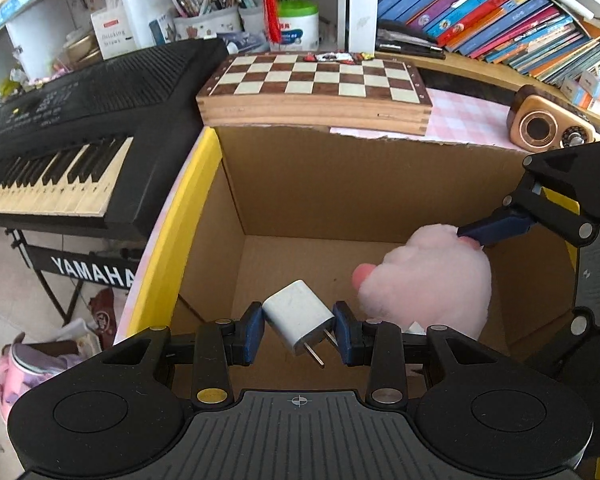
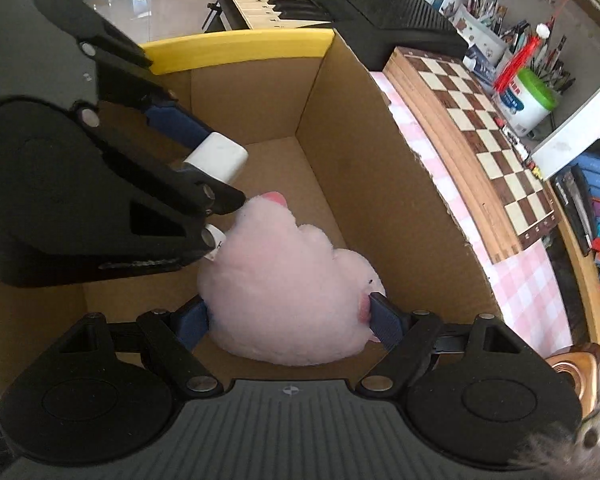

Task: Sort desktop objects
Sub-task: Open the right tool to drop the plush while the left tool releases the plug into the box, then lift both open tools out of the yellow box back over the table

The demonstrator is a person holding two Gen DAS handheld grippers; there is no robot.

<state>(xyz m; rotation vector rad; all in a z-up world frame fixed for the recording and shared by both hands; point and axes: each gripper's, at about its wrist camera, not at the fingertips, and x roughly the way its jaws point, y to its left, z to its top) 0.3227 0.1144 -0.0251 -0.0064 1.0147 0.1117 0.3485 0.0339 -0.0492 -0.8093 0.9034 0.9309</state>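
My left gripper is shut on a white plug charger and holds it inside the open cardboard box, above its floor. The charger also shows in the right wrist view. My right gripper is shut on a pink plush toy, also inside the box, just right of the charger. The plush shows in the left wrist view with the right gripper's blue finger pressed on its top.
A wooden chessboard case lies on a pink checked cloth behind the box. A black Yamaha keyboard stands to the left. A wooden radio, books and pen holders sit behind.
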